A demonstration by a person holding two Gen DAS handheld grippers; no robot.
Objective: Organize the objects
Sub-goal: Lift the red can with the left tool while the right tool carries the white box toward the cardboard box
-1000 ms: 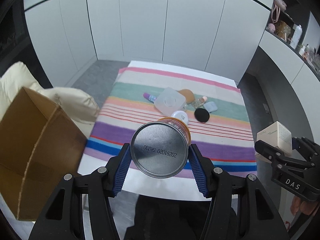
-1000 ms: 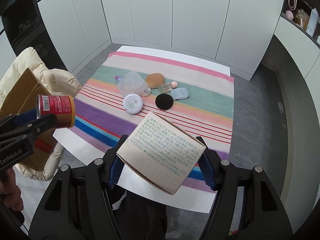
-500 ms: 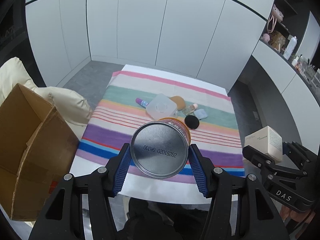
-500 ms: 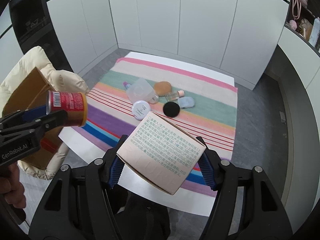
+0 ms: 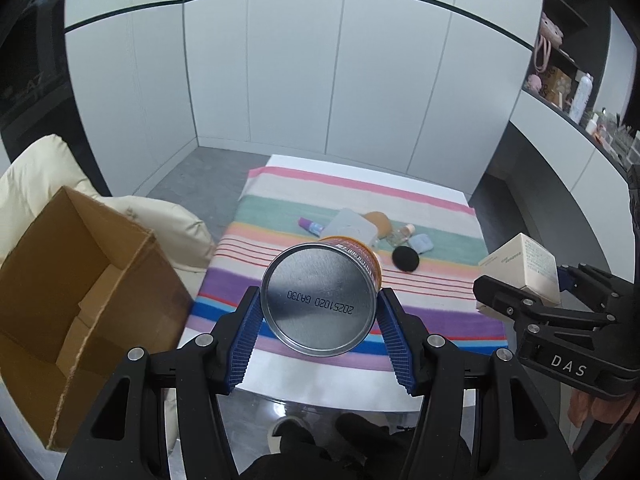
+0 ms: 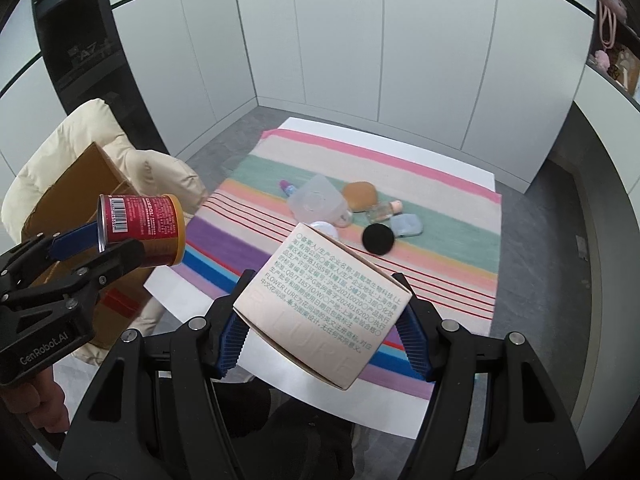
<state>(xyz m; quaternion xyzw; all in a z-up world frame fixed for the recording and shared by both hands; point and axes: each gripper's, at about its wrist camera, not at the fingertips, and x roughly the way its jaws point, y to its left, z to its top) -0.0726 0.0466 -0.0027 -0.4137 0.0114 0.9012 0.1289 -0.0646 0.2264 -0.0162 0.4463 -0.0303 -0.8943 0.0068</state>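
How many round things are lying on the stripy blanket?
3 that I can see: a black round pad, a brown puff behind it, and a white round compact mostly hidden behind the held box. More could be hidden there.

White cabinet doors [image 5: 296, 80] line the far wall above a grey floor [image 6: 560, 280]. A cream padded jacket [image 6: 80, 140] is draped behind at the left. At the right, a shelf [image 5: 560, 80] carries pink bags and a white bottle.

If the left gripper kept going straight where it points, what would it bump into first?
Probably the striped cloth on the table: the left gripper, holding the can, points down at its near stripes. Depth is uncertain.
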